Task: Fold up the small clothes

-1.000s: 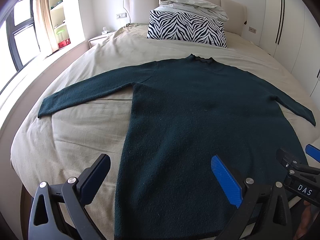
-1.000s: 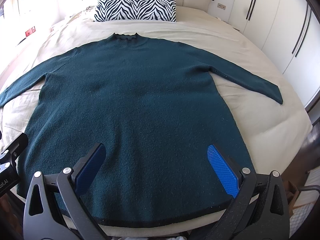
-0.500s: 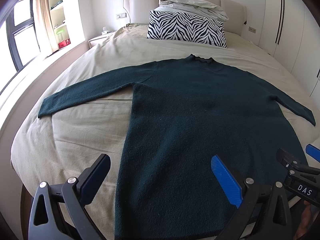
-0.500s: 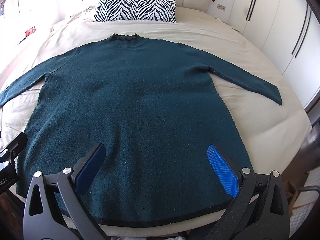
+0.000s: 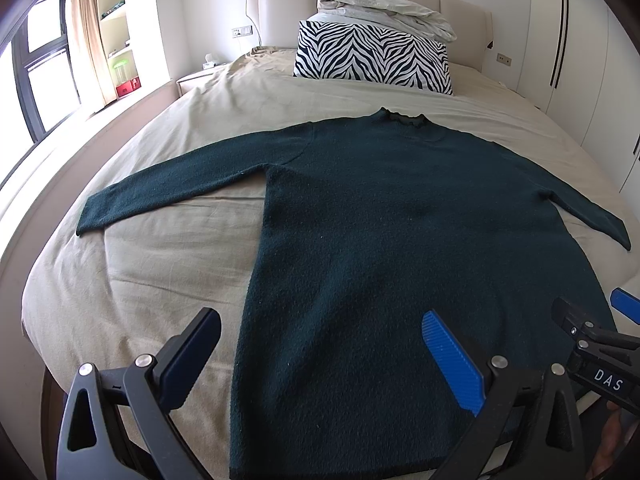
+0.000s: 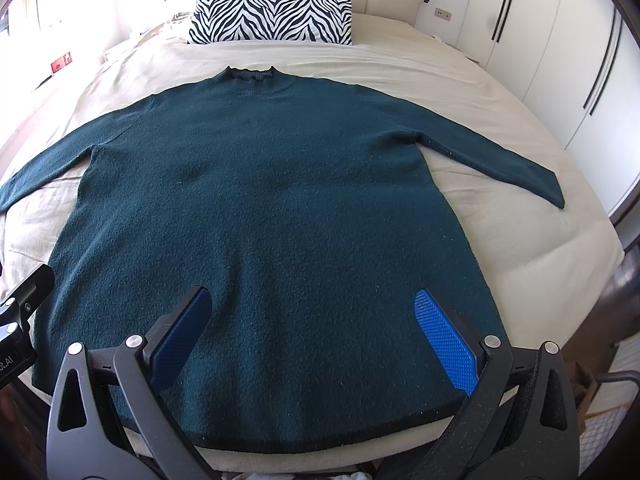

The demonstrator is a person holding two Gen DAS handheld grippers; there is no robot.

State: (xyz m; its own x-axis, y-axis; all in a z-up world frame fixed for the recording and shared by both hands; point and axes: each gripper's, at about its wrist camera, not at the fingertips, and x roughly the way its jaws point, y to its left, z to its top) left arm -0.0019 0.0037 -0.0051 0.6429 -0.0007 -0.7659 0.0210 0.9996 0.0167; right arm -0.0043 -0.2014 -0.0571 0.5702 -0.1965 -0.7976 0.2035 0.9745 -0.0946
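A dark teal sweater (image 5: 400, 220) (image 6: 272, 200) lies flat on the beige bed, collar toward the headboard, both sleeves spread outward, hem at the bed's near edge. My left gripper (image 5: 320, 332) hovers open above the hem's left side, with nothing between its fingers. Wide open too, my right gripper (image 6: 312, 312) hangs over the middle of the hem (image 6: 320, 436), holding nothing. The right gripper's tip (image 5: 592, 336) shows at the right edge of the left wrist view, and part of the left gripper's body (image 6: 20, 320) at the left edge of the right wrist view.
A zebra-striped pillow (image 5: 372, 58) (image 6: 272, 16) and a bundled duvet (image 5: 384, 8) rest against the headboard. White wardrobes (image 6: 560, 60) line the right wall. A window (image 5: 40, 72), a curtain and a nightstand (image 5: 196, 78) stand on the left. Beige sheet (image 5: 160, 260) lies bare left of the sweater.
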